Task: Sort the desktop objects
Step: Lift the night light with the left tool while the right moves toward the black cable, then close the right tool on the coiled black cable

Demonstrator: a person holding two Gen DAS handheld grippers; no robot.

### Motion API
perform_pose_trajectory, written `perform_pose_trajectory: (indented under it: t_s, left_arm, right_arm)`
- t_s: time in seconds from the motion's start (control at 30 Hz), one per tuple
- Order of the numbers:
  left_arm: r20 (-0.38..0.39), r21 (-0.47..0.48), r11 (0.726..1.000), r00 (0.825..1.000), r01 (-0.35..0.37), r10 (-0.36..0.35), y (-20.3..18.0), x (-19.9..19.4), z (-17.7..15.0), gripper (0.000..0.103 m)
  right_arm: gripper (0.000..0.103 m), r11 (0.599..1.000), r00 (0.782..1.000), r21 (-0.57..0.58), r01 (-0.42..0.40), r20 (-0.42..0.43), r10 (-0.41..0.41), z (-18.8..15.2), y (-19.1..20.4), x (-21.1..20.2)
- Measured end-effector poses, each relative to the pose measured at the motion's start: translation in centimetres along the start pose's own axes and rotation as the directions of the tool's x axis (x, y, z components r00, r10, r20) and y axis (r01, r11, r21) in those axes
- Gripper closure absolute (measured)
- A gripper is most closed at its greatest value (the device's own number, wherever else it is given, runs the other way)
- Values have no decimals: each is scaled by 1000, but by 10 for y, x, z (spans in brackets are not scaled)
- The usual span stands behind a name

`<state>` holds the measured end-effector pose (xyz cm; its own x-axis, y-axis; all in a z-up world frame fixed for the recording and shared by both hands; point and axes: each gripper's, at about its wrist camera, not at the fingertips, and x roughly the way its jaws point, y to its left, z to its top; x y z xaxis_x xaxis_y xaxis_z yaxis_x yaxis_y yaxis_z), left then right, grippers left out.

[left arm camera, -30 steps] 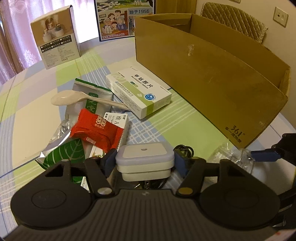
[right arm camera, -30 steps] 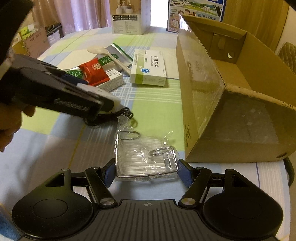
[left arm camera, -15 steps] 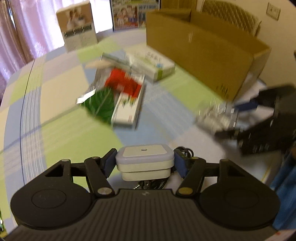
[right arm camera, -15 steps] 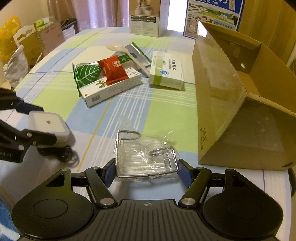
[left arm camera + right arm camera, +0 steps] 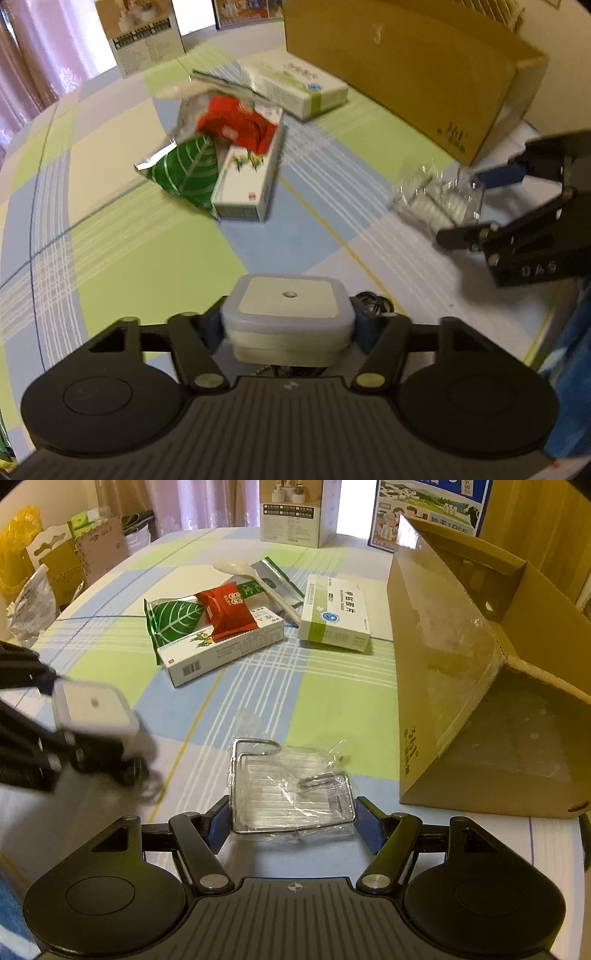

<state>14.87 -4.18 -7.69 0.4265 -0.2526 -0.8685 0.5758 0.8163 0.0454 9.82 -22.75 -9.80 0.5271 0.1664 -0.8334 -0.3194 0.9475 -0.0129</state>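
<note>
1. The left gripper [image 5: 288, 325] has its jaws about half closed, pinched on the two sides of a white square charger [image 5: 287, 314]; a black cable [image 5: 373, 301] shows behind the charger, and in the right wrist view it trails under it.
2. In the right wrist view this gripper [image 5: 55, 716] and its charger [image 5: 92, 707] sit at the left edge, blurred, above the checked tablecloth [image 5: 332, 701].
3. Near the table's middle lies a pile: a green leaf packet [image 5: 173, 618], a red packet [image 5: 227, 611] on top of it, and a long white box [image 5: 225, 648] under both.
4. Behind the pile a white spoon [image 5: 255, 579] lies across a silver pouch [image 5: 273, 578].
5. Just right of the pile lies a green-and-white medicine box [image 5: 334, 613], flat on the cloth.
6. The right gripper [image 5: 291, 821] has its jaws a little over half open, one blue pad at each side of a wire rack [image 5: 291, 786] in a clear bag; the rack rests on the cloth, and whether the pads actually press it I cannot tell.
7. At the far right stands an open carton [image 5: 480, 664], close to the rack but apart from it.
</note>
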Motion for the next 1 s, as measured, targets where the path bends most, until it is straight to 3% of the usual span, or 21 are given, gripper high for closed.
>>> perform_pose_trajectory:
  t_s: [0.13,0.27,0.4,0.53,0.7,0.9,1.0]
  left_arm:
    - [105,-87,996,994,3,6,9,-17,-1,43]
    - [264,-131,991,964,25,11,10,-35,-9,43]
    - [186,-138,990,982,1,25,8,-21,-5,43]
    - [198,-135,991,980,25,3,7,-21,-5,43]
    - [220,-127,989,975,69,-39,8,-22,-4,43]
    - [230,-136,984,970,111,-77,9,-23,-8,43]
    - [248,-129,982,964,135,-100,12,-24,-8,43]
  right_arm:
    - [36,1000,1000,5,-4,9,4,0,0,-1]
    - [36,1000,1000,-4,-1,1,1,0,1,0]
    - [29,1000,1000,-11,-12,22,12,0,2,-3]
    - [20,997,990,-31,-66,123,69,2,8,-18]
    - [19,993,978,-36,-111,173,115,4,12,-24]
    - [20,966,951,-139,-219,190,243,7,25,-31]
    - [36,934,937,-229,-275,154,313,9,36,-30]
